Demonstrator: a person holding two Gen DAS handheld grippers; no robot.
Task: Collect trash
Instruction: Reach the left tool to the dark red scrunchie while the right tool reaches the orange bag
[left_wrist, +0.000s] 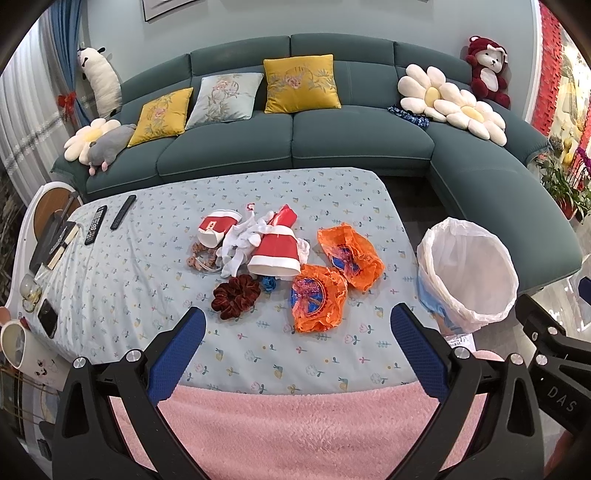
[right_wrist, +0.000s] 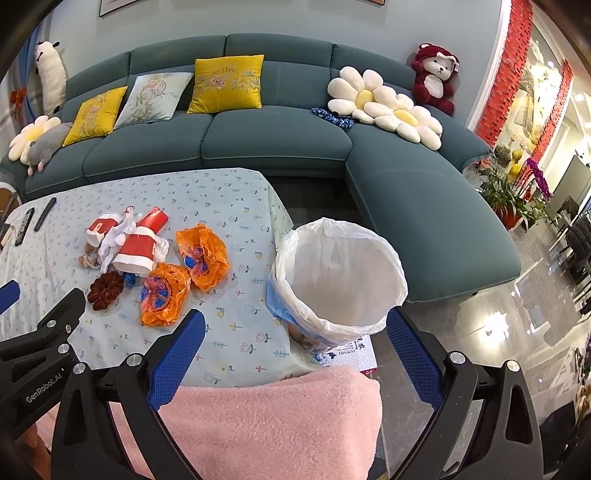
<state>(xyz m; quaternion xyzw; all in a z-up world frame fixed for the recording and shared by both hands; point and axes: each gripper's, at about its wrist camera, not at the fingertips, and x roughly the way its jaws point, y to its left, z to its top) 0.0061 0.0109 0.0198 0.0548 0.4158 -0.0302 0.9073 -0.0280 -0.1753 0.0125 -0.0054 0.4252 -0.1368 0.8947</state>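
On the floral tablecloth (left_wrist: 147, 280) lies a heap of trash: two crumpled orange wrappers (left_wrist: 317, 299) (left_wrist: 349, 254), a big red paper cup (left_wrist: 275, 251) on its side, a smaller one (left_wrist: 214, 229), and white tissue (left_wrist: 240, 240). A dark red scrunchie (left_wrist: 234, 295) lies beside them. The white-lined bin (left_wrist: 428, 254) stands off the table's right edge. My left gripper (left_wrist: 298, 319) hovers open just short of the near wrapper, holding nothing. My right gripper (right_wrist: 295, 321) is open and empty in front of the bin (right_wrist: 284, 258). The heap (right_wrist: 136, 247) sits to its left.
Two remotes (left_wrist: 96, 225) (left_wrist: 123, 211), a phone (left_wrist: 48, 317), a mug (left_wrist: 18, 343) and books sit along the table's left side. A pink fluffy blanket (left_wrist: 295, 424) covers the near edge. A teal sofa (left_wrist: 332, 136) curves behind. Potted plants (right_wrist: 509, 192) stand far right.
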